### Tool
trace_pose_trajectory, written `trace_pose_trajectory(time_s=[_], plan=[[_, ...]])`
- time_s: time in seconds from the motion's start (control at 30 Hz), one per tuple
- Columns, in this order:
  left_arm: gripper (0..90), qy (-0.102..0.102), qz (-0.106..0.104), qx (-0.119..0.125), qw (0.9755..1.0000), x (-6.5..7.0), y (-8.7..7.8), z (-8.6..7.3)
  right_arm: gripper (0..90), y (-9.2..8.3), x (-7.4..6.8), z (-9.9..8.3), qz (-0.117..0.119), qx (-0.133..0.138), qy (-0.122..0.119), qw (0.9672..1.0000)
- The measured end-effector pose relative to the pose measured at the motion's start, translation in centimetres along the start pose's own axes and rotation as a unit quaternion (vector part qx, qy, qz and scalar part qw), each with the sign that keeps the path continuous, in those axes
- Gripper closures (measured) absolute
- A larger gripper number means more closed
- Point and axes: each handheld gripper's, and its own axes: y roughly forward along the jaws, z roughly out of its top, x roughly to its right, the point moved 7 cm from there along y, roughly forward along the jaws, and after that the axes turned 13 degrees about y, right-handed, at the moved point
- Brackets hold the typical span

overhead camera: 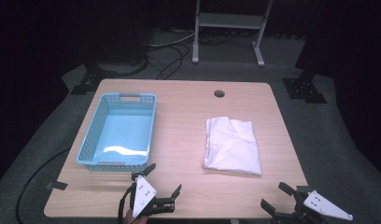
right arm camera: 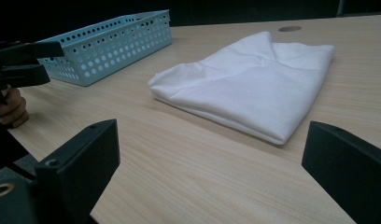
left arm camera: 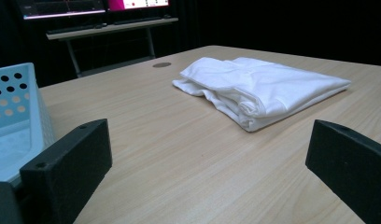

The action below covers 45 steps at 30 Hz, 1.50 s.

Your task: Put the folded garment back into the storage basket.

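Note:
A folded white cloth (overhead camera: 233, 145) lies on the right half of the wooden table (overhead camera: 184, 121); it shows too in the left gripper view (left arm camera: 258, 88) and the right gripper view (right arm camera: 254, 84). A light blue perforated basket (overhead camera: 118, 130) stands empty on the left. My left gripper (overhead camera: 163, 179) hovers at the table's near edge just below the basket, jaws wide apart with nothing between them (left arm camera: 207, 172). My right gripper (overhead camera: 278, 195) sits at the near right corner, below the cloth, also open and empty (right arm camera: 209, 172).
A round cable hole (overhead camera: 219, 93) is near the table's far edge. Beyond the table stand a metal frame (overhead camera: 228, 28) and floor cables (overhead camera: 170, 53). In the right gripper view a hand holding the left gripper (right arm camera: 11, 105) appears at the left.

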Motion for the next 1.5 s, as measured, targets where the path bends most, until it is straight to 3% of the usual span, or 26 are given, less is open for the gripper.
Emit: trace_pose_trajectory(time_s=[0.4, 0.9, 1.17, 1.33, 1.5], plan=[[0.0, 0.001, 0.003, 0.007, 1.0, 0.0, -0.2, 0.0, 3.9, 1.3, -0.4, -0.2, 0.012, -0.009, 0.006, 0.9999], [0.0, -0.002, -0.012, 0.004, 0.9999, 0.1, 0.0, 0.0, 3.9, 3.6, -1.3, -0.4, 0.017, -0.021, 0.003, 0.9996], [0.0, -0.004, -0.012, 0.008, 0.9999, 0.0, -0.1, 0.0, 4.0, 4.1, -0.9, -0.2, 0.008, -0.024, 0.002, 0.9997], [0.0, -0.006, -0.009, 0.01, 0.9999, 0.0, -0.2, 0.0, 4.1, 3.9, -0.2, 0.4, 0.002, -0.012, 0.009, 0.9999], [0.0, -0.006, -0.012, 0.005, 0.9999, 0.0, -0.1, 0.0, 4.5, 4.0, -0.3, 0.9, 0.002, -0.008, 0.0, 1.0]])
